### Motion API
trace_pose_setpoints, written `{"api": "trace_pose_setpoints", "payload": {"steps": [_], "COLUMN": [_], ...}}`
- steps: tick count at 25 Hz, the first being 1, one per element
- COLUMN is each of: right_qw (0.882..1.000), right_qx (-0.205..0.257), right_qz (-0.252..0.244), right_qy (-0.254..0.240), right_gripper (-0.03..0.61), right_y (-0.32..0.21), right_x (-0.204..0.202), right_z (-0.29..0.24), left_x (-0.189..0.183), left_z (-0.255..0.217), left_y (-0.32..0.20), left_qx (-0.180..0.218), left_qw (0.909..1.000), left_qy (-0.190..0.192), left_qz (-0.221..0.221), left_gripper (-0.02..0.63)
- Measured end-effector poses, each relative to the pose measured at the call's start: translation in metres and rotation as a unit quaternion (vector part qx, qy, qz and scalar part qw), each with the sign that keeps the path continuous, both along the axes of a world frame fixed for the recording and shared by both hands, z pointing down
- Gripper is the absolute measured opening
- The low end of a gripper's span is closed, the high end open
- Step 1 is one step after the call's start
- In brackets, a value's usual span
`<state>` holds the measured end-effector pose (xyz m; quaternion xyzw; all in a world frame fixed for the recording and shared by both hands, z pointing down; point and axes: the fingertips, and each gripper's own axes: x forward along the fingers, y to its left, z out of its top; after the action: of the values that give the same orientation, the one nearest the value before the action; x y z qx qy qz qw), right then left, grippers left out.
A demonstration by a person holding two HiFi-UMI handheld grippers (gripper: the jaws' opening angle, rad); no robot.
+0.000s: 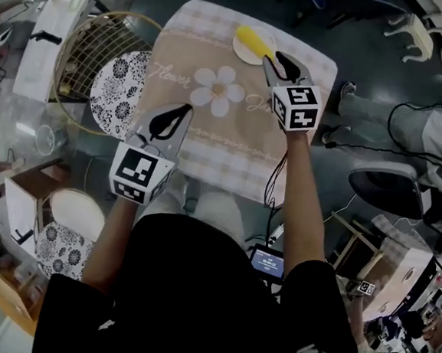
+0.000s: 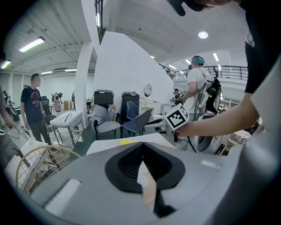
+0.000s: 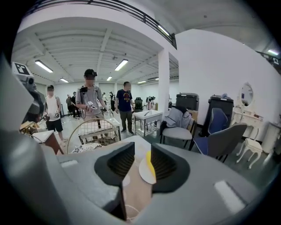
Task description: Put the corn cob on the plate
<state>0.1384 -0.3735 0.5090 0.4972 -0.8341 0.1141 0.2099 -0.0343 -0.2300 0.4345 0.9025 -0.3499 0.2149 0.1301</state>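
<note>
Already on plate (image 1: 242, 53): corn cob (image 1: 254, 40). Probably light, stiff, roll-prone; best pinched mid-length. Right gripper (image 1: 278, 59) half-open, empty; left gripper (image 1: 183, 112) closed, empty.

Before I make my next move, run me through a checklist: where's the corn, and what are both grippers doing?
1. Corn cob lies on the plate: ok.
2. Plate sits on the tablecloth, near its far edge: ok.
3. Right gripper has its jaws apart with nothing between them: ok.
4. Left gripper has its jaws together and holds nothing: ok.
5. Cob at rest, not about to roll: cannot tell.
</note>
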Motion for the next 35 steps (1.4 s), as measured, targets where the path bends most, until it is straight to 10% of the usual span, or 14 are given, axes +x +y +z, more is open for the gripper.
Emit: {"api": "trace_pose_setpoints", "payload": {"steps": [35], "right_qw": [0.978], "right_qx": [0.186], "right_qz": [0.083], "right_qy": [-0.036], "right_gripper": [0.002], "right_y": [0.203], "right_x": [-0.079], "right_z": [-0.209], "left_x": [-0.018], "left_z": [-0.117], "left_y": [0.055], "left_qx": [0.118], "left_qw": [0.9847], "left_qy": [0.099], "left_qz": [0.081], "left_gripper": [0.008]}}
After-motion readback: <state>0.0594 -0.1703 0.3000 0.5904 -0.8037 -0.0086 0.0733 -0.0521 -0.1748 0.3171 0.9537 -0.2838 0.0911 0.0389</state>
